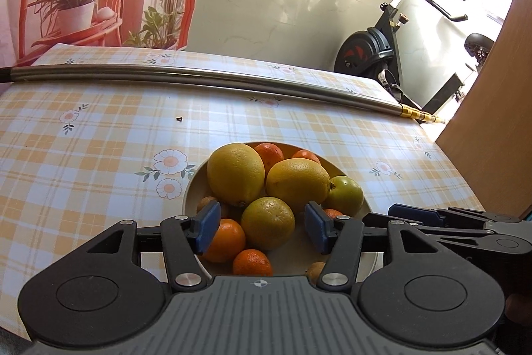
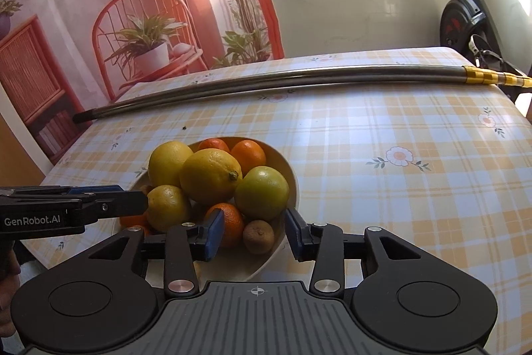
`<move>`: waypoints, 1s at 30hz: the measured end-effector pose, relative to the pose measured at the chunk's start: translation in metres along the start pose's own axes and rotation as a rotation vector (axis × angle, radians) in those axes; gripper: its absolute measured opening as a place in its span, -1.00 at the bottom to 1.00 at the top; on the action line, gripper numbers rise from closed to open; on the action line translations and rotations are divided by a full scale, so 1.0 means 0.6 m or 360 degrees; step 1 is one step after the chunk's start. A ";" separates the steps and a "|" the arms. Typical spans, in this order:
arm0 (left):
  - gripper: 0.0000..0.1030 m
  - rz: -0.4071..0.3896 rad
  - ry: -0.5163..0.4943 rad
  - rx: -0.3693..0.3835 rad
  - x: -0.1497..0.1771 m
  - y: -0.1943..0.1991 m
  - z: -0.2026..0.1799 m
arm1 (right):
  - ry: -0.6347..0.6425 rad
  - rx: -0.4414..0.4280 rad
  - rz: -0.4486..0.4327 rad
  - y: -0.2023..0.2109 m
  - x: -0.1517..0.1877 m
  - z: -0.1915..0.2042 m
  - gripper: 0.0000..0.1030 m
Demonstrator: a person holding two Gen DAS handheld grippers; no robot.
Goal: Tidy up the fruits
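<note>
- Left wrist view: left gripper (image 1: 262, 230) over near side of bowl (image 1: 191, 188), jaws apart, pads flank a yellow-green citrus (image 1: 267, 223) w/o touching it.
- Right wrist view: right gripper (image 2: 254, 233) at bowl's near rim, jaws apart, nothing pinched; small orange (image 2: 229, 223) & kiwi (image 2: 258, 236) lie betw. pads.
- Bowl on checked tablecloth (image 2: 382, 188), piled w/ two lemons (image 2: 211, 176), green fruit (image 2: 262, 192), mandarins behind.
- Far: metal rod (image 2: 266, 80) across table.

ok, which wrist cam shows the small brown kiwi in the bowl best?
Right wrist: the small brown kiwi lies whole and unobstructed between the open fingers of the right gripper. Left wrist shows only a brown sliver, mostly hidden behind the left gripper.
</note>
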State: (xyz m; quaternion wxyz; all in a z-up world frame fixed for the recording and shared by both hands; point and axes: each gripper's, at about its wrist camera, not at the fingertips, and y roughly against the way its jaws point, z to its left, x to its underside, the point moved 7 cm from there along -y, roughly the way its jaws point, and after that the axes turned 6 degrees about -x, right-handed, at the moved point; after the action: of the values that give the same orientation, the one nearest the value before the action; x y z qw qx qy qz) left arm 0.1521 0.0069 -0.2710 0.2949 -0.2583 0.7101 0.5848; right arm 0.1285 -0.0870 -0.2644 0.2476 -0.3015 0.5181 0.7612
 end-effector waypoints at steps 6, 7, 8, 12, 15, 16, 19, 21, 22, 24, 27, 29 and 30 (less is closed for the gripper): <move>0.44 -0.0013 0.0051 -0.0019 -0.002 0.010 0.019 | 0.0011 0.0036 -0.0008 0.007 -0.003 0.006 0.08; 0.51 -0.0021 0.0048 -0.0028 -0.002 0.014 0.022 | 0.0014 0.0040 -0.0010 0.008 -0.004 0.007 0.12; 0.54 -0.0028 0.0044 -0.0035 -0.002 0.016 0.023 | 0.0015 0.0043 -0.0012 0.011 -0.004 0.007 0.16; 0.78 -0.0056 0.0013 -0.0073 -0.002 0.023 0.027 | -0.0004 0.0039 -0.0032 0.018 -0.007 0.006 0.62; 0.95 -0.0071 0.0023 -0.0083 -0.002 0.027 0.030 | -0.0021 0.0036 -0.0032 0.021 -0.007 0.004 0.79; 0.99 -0.0072 0.0028 -0.0087 -0.002 0.027 0.032 | -0.0026 0.0035 -0.0027 0.020 -0.008 0.003 0.84; 1.00 -0.0065 0.0029 -0.0107 -0.001 0.025 0.033 | -0.0037 0.0024 -0.0003 0.017 -0.006 0.001 0.98; 1.00 -0.0057 0.0027 -0.0116 0.000 0.023 0.034 | -0.0034 0.0016 0.0019 0.014 -0.004 0.002 0.99; 1.00 -0.0058 0.0024 -0.0118 0.000 0.023 0.034 | -0.0031 0.0011 0.0029 0.013 -0.004 0.003 0.99; 1.00 -0.0067 0.0018 -0.0123 -0.001 0.024 0.034 | -0.0023 0.0017 0.0037 0.013 -0.003 0.004 0.99; 1.00 -0.0075 0.0016 -0.0124 -0.002 0.028 0.034 | -0.0018 0.0020 0.0033 0.014 -0.004 0.006 0.99; 1.00 -0.0077 0.0016 -0.0128 -0.003 0.030 0.035 | -0.0018 0.0023 0.0027 0.016 -0.006 0.005 0.99; 1.00 -0.0078 0.0017 -0.0129 -0.004 0.031 0.035 | -0.0017 0.0026 0.0025 0.016 -0.008 0.006 0.99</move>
State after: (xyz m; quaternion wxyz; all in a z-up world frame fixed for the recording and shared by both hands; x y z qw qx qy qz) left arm 0.1429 0.0308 -0.2595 0.2946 -0.2906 0.6809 0.6043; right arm 0.1243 -0.0876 -0.2538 0.2469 -0.2913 0.5252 0.7605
